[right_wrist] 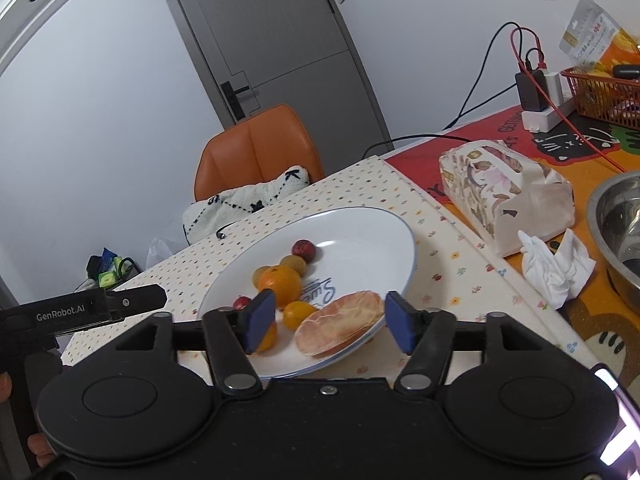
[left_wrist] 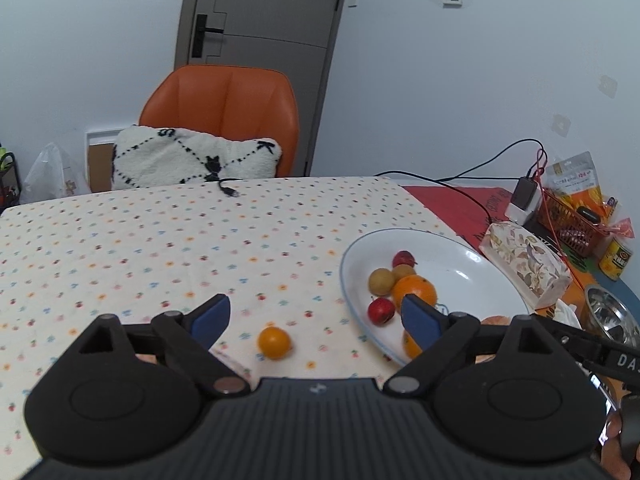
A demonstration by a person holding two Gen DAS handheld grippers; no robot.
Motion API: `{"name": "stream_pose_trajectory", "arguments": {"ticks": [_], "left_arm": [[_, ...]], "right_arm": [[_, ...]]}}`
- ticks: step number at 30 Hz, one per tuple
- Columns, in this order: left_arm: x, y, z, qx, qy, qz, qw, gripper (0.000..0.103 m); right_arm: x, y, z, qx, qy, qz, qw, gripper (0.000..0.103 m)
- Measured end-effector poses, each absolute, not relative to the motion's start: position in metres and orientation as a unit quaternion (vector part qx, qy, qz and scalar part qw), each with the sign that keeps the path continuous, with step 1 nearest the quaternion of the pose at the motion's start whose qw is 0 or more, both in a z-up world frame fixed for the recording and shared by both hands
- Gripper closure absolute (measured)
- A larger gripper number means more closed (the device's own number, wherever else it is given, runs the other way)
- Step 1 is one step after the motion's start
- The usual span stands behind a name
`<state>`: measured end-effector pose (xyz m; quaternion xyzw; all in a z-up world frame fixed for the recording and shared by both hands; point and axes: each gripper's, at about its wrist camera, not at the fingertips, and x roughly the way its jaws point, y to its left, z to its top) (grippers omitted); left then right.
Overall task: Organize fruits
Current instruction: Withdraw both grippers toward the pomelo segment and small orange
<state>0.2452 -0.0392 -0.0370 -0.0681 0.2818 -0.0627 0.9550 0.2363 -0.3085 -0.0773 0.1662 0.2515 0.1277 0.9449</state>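
Observation:
A white plate [left_wrist: 448, 256] holds a big orange [left_wrist: 414, 290], small red, brown and yellow fruits, and a peeled grapefruit piece [right_wrist: 340, 322]; the plate also shows in the right wrist view [right_wrist: 360, 232]. One small orange fruit [left_wrist: 274, 343] lies loose on the dotted tablecloth left of the plate. My left gripper [left_wrist: 316, 320] is open and empty, hovering just above and around that loose fruit. My right gripper [right_wrist: 328, 322] is open and empty over the plate's near edge, with the grapefruit piece between its fingers.
A tissue box [right_wrist: 504, 196], crumpled tissue [right_wrist: 556, 268] and steel bowl [right_wrist: 620, 232] stand right of the plate. A basket [right_wrist: 600, 96], charger and cables sit at the back right. An orange chair [left_wrist: 224, 116] with a cushion stands behind the table.

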Motion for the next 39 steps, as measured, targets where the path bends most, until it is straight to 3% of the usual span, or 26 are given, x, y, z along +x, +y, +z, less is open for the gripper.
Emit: {"name": "stream_pose_trajectory", "arguments": {"ticks": [6, 11, 39], "left_arm": [[0.234, -0.021, -0.033, -0.078, 0.282, -0.057, 0.955, 0.011], [0.223, -0.006, -0.028, -0.079, 0.276, -0.046, 0.957, 0.011], [0.211, 0.053, -0.042, -0.094, 0.296, 0.008, 0.95, 0.011]], "right_arm": [[0.225, -0.295, -0.07, 0.158, 0.243, 0.132, 0.948, 0.023], [0.217, -0.287, -0.065, 0.163, 0.229, 0.126, 0.951, 0.001], [0.216, -0.22, -0.061, 0.132, 0.25, 0.196, 0.939, 0.0]]}}
